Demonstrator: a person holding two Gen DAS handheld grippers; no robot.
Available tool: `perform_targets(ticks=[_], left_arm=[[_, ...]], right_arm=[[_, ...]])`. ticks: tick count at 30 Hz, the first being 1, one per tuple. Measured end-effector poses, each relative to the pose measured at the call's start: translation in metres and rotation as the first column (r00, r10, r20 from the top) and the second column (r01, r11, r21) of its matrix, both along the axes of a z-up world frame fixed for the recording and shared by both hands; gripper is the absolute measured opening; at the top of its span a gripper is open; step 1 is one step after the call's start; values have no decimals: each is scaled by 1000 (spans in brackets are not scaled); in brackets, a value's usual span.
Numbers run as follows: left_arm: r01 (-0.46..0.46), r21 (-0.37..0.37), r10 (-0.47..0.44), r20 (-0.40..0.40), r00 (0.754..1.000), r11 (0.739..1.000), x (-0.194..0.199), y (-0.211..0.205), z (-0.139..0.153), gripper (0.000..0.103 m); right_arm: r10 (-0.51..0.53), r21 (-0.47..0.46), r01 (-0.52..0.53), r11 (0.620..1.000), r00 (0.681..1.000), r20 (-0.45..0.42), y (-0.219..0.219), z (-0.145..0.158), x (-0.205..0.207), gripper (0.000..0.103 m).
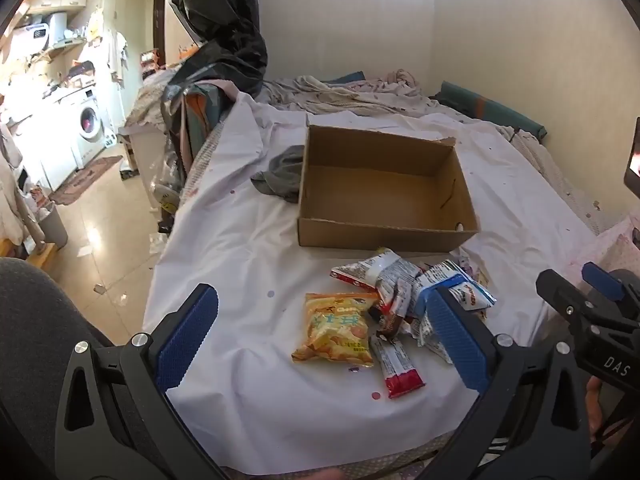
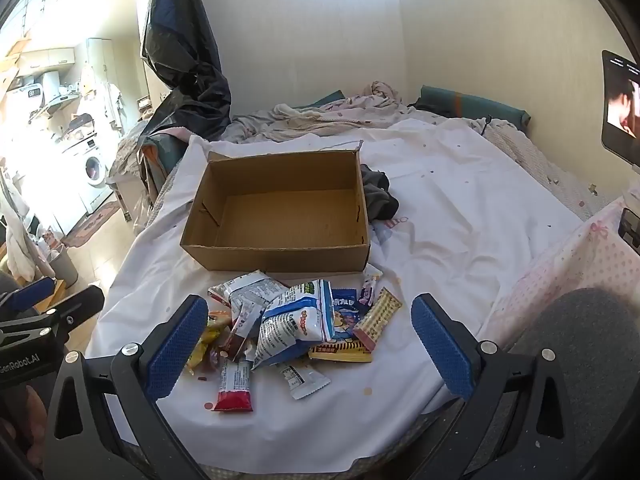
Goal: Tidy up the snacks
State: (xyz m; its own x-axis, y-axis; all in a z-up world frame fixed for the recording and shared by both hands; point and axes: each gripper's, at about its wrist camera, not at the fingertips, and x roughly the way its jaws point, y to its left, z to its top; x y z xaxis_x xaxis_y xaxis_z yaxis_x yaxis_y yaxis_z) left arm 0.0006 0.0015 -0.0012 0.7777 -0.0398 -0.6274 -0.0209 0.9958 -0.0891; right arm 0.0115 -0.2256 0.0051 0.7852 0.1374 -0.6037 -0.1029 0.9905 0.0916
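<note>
Both hand-held grippers, left (image 1: 320, 328) and right (image 2: 310, 334), gape empty above snack packets (image 2: 296, 320).

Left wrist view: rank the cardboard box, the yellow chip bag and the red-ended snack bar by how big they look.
1. cardboard box, largest though farthest away
2. yellow chip bag
3. red-ended snack bar, smallest; it lies about as near as the bag.

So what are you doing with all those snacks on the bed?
A person holds a gripper in each hand over a pile of snack packets on the white sheet. The left gripper and the right gripper are both open and hold nothing. The cardboard box behind the pile is empty, so no snacks have been packed yet.
</note>
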Motion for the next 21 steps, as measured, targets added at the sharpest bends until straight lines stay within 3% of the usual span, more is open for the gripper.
perform_targets(ticks=[8, 21], left_arm=[[-20, 0, 20, 6, 1000, 1000, -2, 15, -2, 103], [-29, 24, 29, 6, 1000, 999, 3, 0, -1, 103]], right_arm=[[0, -1, 0, 1000, 1000, 4, 1, -1, 0, 103], [3, -3, -3, 1000, 1000, 0, 4, -2, 1, 103]])
